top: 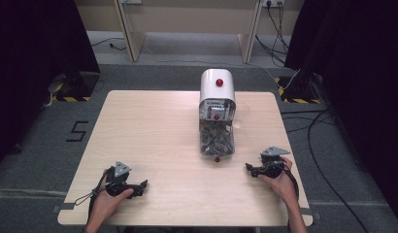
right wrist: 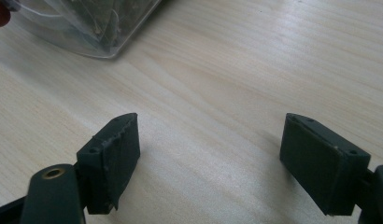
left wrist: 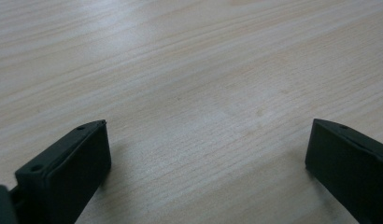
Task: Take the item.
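Dispenser point(top: 217, 114) upright mid-table point(top: 153, 126), clear bin in front, right gripper point(top: 249, 168) near it, jaws wide apart, empty, left gripper point(top: 141, 187) likewise, well apart.

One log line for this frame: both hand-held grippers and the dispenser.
left hand-held gripper: open, empty, on table | right hand-held gripper: open, empty, beside dispenser | dispenser: upright, untouched
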The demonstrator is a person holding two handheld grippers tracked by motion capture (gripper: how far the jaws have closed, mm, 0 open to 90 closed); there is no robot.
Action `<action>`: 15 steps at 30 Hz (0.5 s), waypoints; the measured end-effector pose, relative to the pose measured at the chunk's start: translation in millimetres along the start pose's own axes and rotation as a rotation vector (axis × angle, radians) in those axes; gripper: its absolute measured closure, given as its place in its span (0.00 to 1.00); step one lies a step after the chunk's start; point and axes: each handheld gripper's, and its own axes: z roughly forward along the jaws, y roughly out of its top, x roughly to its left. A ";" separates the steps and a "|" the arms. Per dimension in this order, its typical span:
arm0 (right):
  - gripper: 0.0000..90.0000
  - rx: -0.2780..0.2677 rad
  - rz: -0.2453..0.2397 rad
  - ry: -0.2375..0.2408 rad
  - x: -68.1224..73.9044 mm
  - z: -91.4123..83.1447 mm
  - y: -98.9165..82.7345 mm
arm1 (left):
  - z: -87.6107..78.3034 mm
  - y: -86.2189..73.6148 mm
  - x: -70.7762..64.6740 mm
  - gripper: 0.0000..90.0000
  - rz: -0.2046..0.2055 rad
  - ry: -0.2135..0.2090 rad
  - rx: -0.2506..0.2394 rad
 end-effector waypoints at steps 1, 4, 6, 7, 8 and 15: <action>0.23 0.000 0.000 0.000 0.0 0.0 0.0 | 0.0 0.0 0.0 0.00 0.000 0.000 0.000; 0.23 0.001 -0.001 0.002 -0.1 -0.1 0.0 | 0.0 0.0 0.0 0.00 0.000 0.000 0.000; 0.23 0.001 -0.001 0.002 -0.1 0.0 0.0 | 0.0 0.0 0.0 0.00 0.000 0.000 0.000; 0.23 0.001 -0.001 0.002 -0.1 0.0 0.0 | 0.0 0.0 0.0 0.00 0.000 0.000 0.000; 0.23 0.000 -0.001 0.002 -0.1 0.0 0.0 | 0.0 0.0 0.0 0.00 0.000 0.000 0.000; 0.23 -0.001 -0.004 0.004 -0.8 0.0 0.0 | 0.0 0.0 0.0 0.00 0.000 0.000 0.000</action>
